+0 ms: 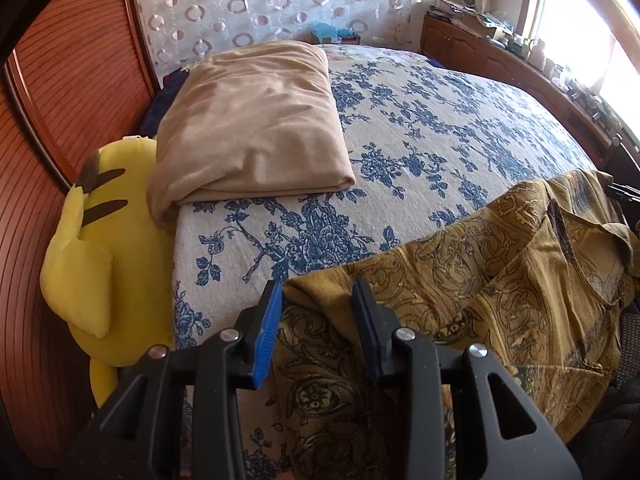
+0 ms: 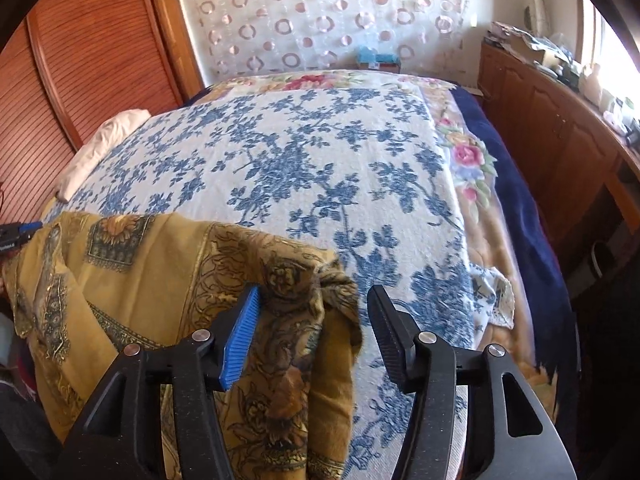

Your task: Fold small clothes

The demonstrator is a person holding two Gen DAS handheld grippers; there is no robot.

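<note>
**Both grippers standing open over a mustard patterned garment at the bed's near edge**

Little writing is showing anywhere. In the right wrist view a small white label is sitting on the black body of the left gripper (image 2: 18, 234) at the far left edge, but its letters are too small to read. The boxes and clutter on the wooden sideboard (image 1: 520, 60) under the window are carrying print that is likewise too blurred to make out.

The left gripper (image 1: 318, 312) is pointing steeply down at the near left corner of the garment (image 1: 460, 276), a mustard cloth printed with dark scrollwork. Its jaws are standing apart, a fold of the cloth is lying between them, and neither pad is pressing on it.

The right gripper (image 2: 312, 320) is tilting down in the same way over the garment's (image 2: 168, 280) opposite corner. Its jaws are gaping wider; a bunched hem is hanging between them, close by the blue-ribbed finger (image 2: 240, 340) and clear of the black one.

The garment is lying spread across the near edge of the bed, on a white bedspread with blue flowers (image 2: 300, 152). Farther back on the left, a folded beige blanket (image 1: 256, 128) is resting on the bedspread, with a yellow plush toy (image 1: 92, 264) wedged between the bed and a slatted wooden door (image 1: 60, 100).
</note>
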